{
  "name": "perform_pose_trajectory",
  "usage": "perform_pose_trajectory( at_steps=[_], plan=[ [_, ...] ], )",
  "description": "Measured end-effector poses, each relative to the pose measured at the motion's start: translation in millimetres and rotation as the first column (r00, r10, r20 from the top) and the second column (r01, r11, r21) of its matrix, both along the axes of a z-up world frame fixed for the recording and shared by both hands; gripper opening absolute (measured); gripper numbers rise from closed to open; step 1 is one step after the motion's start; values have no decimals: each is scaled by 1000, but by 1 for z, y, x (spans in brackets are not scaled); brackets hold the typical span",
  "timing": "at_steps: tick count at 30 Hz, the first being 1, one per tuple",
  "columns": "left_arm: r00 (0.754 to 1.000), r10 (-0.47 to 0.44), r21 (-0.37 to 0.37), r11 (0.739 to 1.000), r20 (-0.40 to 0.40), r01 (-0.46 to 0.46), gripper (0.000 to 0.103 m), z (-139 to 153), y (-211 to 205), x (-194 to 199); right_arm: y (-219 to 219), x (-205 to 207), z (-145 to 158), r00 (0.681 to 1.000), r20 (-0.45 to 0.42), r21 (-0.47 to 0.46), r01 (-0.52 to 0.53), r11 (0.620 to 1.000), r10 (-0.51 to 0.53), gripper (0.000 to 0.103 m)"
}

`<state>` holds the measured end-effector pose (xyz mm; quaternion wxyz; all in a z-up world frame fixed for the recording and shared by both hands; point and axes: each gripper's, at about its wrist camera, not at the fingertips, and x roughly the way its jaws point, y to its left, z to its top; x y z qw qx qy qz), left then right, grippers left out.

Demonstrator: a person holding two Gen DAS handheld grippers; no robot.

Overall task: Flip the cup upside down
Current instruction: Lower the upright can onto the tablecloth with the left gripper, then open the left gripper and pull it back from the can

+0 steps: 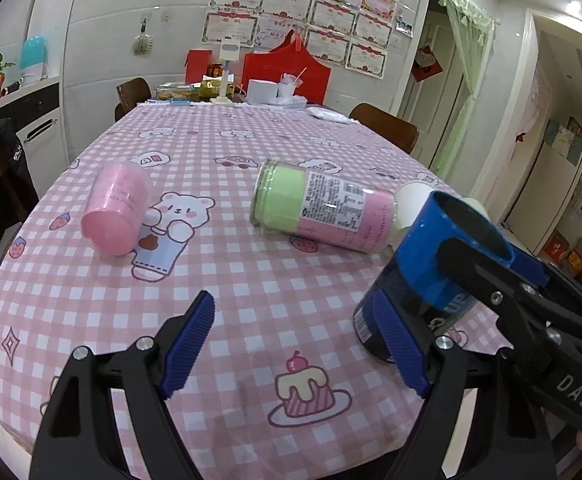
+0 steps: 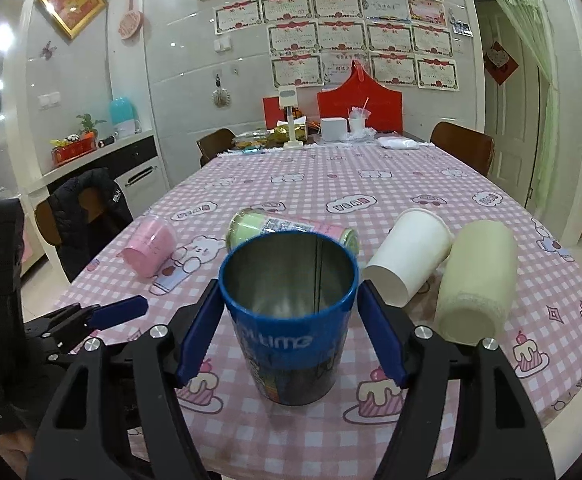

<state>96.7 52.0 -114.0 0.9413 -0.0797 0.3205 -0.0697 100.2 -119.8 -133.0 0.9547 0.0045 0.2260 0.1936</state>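
Observation:
A blue metal cup (image 2: 291,320) stands upright on the pink checked tablecloth (image 2: 331,420), mouth up. My right gripper (image 2: 289,332) is around its upper part, the blue pads against or very near its sides. In the left wrist view the same cup (image 1: 439,268) is at the right with the right gripper's fingers (image 1: 475,264) on it. My left gripper (image 1: 299,348) is open and empty, low over the cloth to the left of the cup.
A pink cup (image 1: 115,208), a clear jar with green and pink contents (image 1: 319,208), a white paper cup (image 2: 407,256) and a cream cup (image 2: 475,276) lie on their sides. Boxes and clutter stand at the table's far end (image 2: 331,128). Chairs surround the table.

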Motion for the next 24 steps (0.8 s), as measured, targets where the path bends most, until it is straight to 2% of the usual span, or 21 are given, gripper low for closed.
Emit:
perform_pose_trajectory(
  at_steps=[7, 10, 13, 14, 16, 24],
  plan=[
    [999, -5, 15, 1000, 44, 4, 80, 15, -5, -13, -19, -21, 18, 999, 46, 49, 1, 999, -4, 75],
    [997, -6, 29, 1000, 73, 4, 80, 25, -11, -19, -27, -31, 25, 995, 94, 38, 39, 999, -42, 78],
    [994, -7, 49, 999, 111, 2, 81, 34, -17, -28, -35, -41, 30, 986, 145, 24, 84, 996, -86, 81],
    [992, -7, 57, 998, 124, 0, 87, 37, -19, -31, -39, -43, 31, 982, 159, 23, 95, 995, -98, 83],
    [989, -6, 69, 998, 148, -4, 91, 43, -22, -36, -44, -49, 34, 975, 188, 21, 120, 993, -121, 85],
    [966, 7, 108, 993, 258, -36, 91, 67, -35, -58, -55, -68, 38, 940, 294, 1, 182, 983, -174, 94]
  ],
)
